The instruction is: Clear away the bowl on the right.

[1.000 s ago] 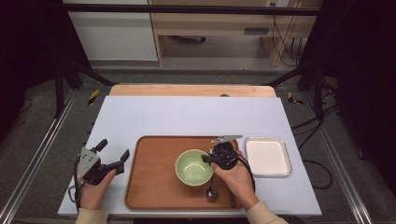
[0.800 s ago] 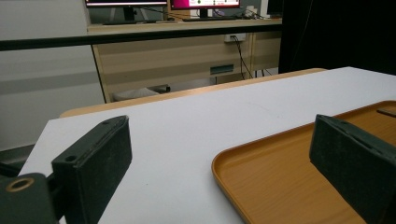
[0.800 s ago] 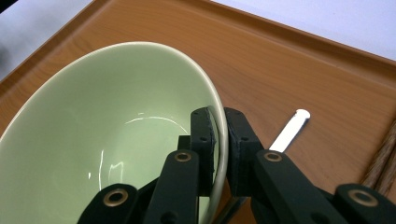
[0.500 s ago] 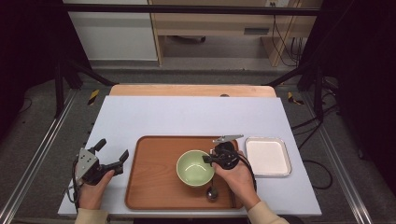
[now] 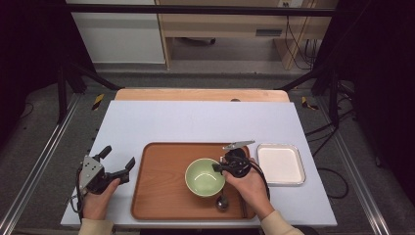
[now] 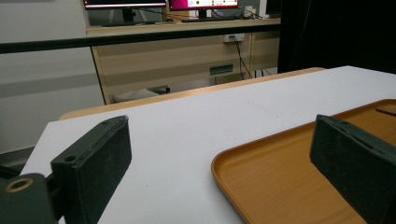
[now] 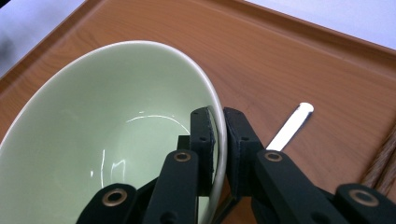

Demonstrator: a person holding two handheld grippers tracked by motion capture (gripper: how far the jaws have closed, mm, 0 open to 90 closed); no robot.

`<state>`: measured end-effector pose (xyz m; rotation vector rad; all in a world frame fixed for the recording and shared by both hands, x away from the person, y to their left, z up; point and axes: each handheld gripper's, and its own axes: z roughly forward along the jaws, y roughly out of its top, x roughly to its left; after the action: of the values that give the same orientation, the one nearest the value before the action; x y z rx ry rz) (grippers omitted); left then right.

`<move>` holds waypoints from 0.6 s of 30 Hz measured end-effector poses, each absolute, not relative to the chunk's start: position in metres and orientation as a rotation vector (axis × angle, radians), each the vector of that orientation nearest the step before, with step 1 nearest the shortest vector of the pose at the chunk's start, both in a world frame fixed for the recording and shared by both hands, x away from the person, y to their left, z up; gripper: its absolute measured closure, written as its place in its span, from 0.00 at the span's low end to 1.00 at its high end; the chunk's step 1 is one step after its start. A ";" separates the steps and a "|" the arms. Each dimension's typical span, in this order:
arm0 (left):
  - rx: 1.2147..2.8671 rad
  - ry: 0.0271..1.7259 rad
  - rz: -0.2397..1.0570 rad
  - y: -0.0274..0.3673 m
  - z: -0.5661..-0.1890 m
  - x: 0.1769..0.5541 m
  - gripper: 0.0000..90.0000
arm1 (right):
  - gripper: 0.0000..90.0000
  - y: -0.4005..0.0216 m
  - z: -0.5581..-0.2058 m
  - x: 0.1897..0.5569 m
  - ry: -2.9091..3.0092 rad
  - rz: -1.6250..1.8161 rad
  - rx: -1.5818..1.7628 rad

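Observation:
A pale green bowl (image 5: 203, 178) (image 7: 107, 140), with nothing in it, is on the brown wooden tray (image 5: 161, 196). My right gripper (image 5: 219, 168) (image 7: 218, 116) is shut on the bowl's right rim, one jaw inside the wall and one outside. A metal spoon (image 5: 222, 202) lies on the tray just in front of the bowl; its handle (image 7: 290, 127) shows past the jaws. My left gripper (image 5: 117, 161) (image 6: 219, 140) is held open over the white table, left of the tray, with nothing between its jaws.
A white square dish (image 5: 280, 164) sits on the table right of the tray. The tray's near corner (image 6: 280, 182) lies between the left jaws' line of sight. A wooden strip edges the table's far side (image 5: 200, 94). Dark frame posts stand at both sides.

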<state>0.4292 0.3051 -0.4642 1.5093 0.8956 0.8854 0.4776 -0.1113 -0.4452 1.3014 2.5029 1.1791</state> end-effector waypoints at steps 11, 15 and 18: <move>1.516 0.896 0.891 0.305 -0.465 0.429 0.06 | 0.87 -0.117 -0.444 0.478 2.492 1.273 1.294; 1.518 0.895 0.892 0.305 -0.465 0.429 0.06 | 0.85 -0.124 -0.438 0.475 2.464 1.297 1.275; 1.516 0.895 0.894 0.305 -0.464 0.429 0.06 | 0.83 -0.132 -0.434 0.473 2.440 1.307 1.263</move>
<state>0.4295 0.3049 -0.4645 1.5157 0.8952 0.8941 0.4729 -0.1319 -0.4341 1.2629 2.4396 1.3067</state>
